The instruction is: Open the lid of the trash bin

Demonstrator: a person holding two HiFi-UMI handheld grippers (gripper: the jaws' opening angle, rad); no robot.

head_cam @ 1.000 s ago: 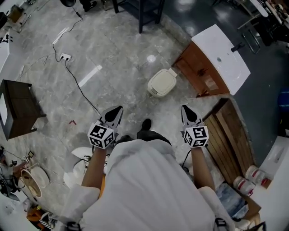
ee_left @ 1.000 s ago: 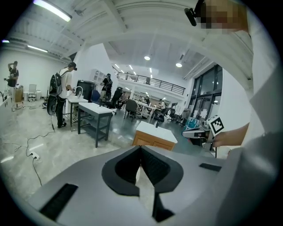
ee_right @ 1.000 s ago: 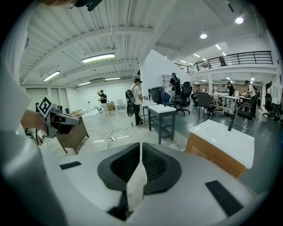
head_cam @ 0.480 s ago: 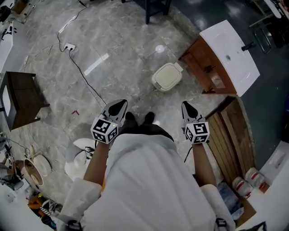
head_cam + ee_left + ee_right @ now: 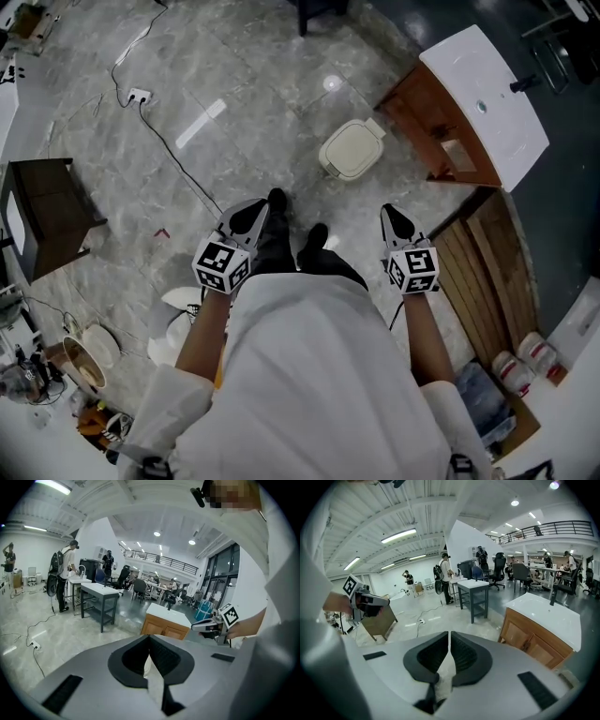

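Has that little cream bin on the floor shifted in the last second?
No. The trash bin sits just as close to the wooden cabinet as before; only the view drifted.

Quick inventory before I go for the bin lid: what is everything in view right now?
trash bin: one, cream, lid closed, on the floor ahead
vanity: one, white top on a wooden cabinet, upper right
slatted panel: one, brown wood, on the floor at right
side table: one, dark brown, left edge
power strip: one, white with a black cable, upper left
grey table: one, far ahead
bystanders: several, background
shoes: two, black, between the grippers
left gripper: shut, empty
right gripper: shut, empty
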